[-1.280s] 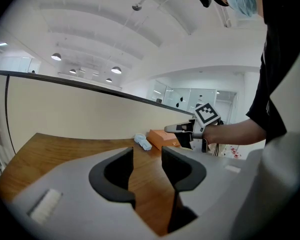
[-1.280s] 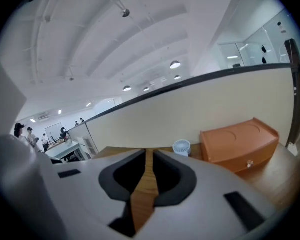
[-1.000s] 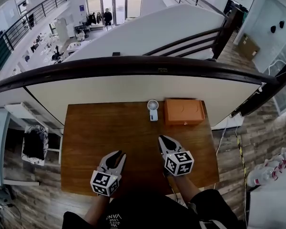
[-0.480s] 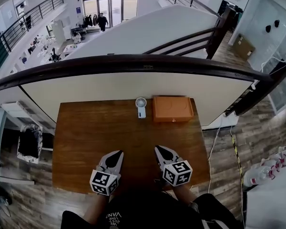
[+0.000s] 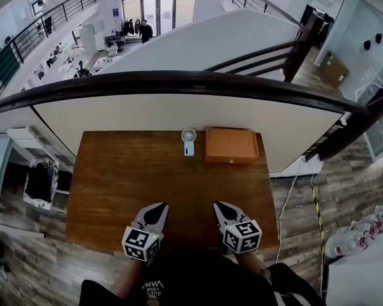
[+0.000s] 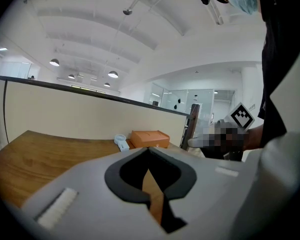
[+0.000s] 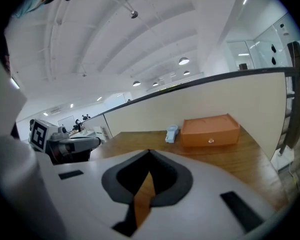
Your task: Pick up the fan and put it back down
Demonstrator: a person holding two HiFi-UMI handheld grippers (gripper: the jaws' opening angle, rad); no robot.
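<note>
A small white handheld fan (image 5: 189, 141) stands upright at the far edge of the wooden table (image 5: 127, 177), just left of an orange box (image 5: 230, 145). My left gripper (image 5: 161, 206) and right gripper (image 5: 218, 205) hover side by side over the near edge, far from the fan. Both are shut with nothing between the jaws. In the left gripper view the shut tips (image 6: 149, 149) point toward the fan (image 6: 121, 142). The right gripper view shows its shut tips (image 7: 149, 153), with the fan (image 7: 171, 133) well ahead.
The orange box (image 7: 210, 130) has a small knob on its front. Behind the table runs a low cream wall with a dark handrail (image 5: 191, 81). Bare wood lies between the grippers and the fan. Wooden floor and cables (image 5: 300, 183) are at the right.
The left gripper's jaws have closed, with nothing between them. Both grippers have drawn back toward the near edge of the table. The fan has not moved.
</note>
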